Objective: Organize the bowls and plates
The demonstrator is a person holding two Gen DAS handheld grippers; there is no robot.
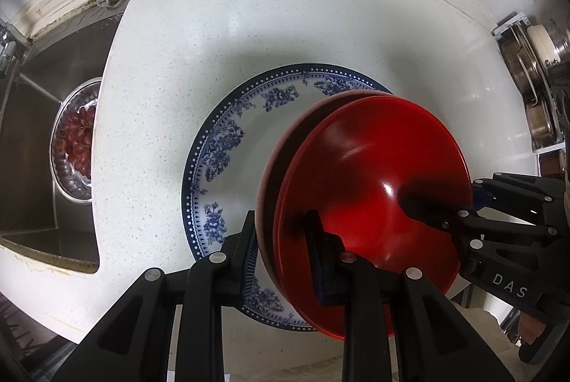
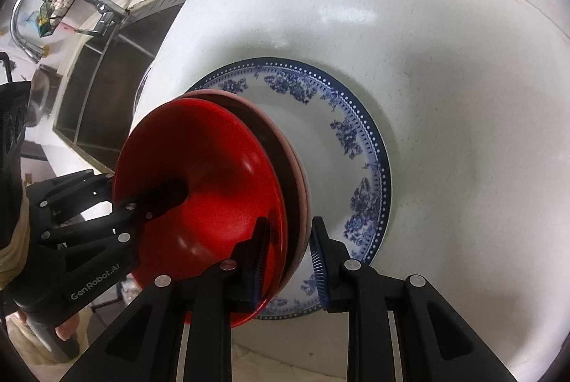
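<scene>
left wrist view: the left gripper [image 1: 285, 254] pinches the rims of a red bowl [image 1: 374, 189] nested in a pink bowl [image 1: 265, 175], both tilted over a blue-patterned plate [image 1: 228, 147] on the white counter [image 1: 160, 97]. right wrist view: the right gripper [image 2: 289, 252] straddles the stacked rims; its right finger [image 2: 320, 261] stands apart, so its jaws look unclamped.

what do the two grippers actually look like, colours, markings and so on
Both are matte black plastic linkages with silver round pivot pins and blue ribbed pads on the fingers. The left gripper shows white "GenRobot.AI" lettering on its body in the right wrist view. The right gripper shows white "DAS" in the left wrist view. A bare thumb shows beneath each; no cables visible.
</scene>
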